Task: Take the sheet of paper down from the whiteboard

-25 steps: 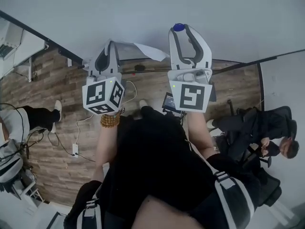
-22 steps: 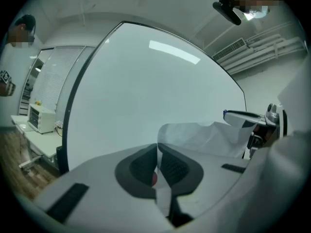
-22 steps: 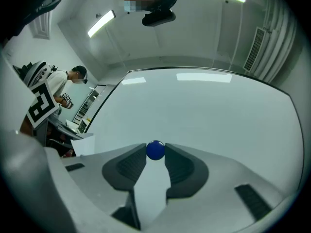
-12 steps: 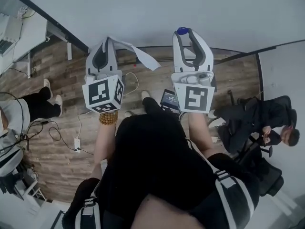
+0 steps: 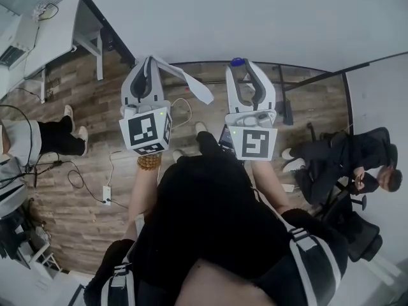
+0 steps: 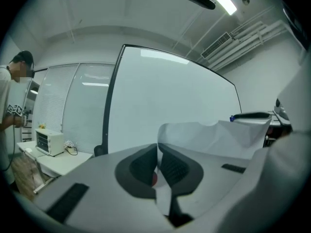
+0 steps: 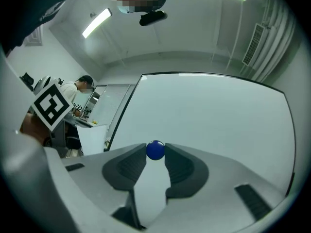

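Both grippers have drawn back from the whiteboard (image 5: 255,18), and the sheet of paper (image 5: 191,81) has come away with the left gripper (image 5: 148,60). Its jaws are pinched tight on one edge. The white sheet curls and droops toward the right gripper (image 5: 246,64), whose jaws clasp a round blue magnet (image 7: 155,150)

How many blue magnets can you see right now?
1. The blue magnet is pinched between the jaws of the right gripper, in front of the whiteboard. More may sit on parts of the board outside these views.
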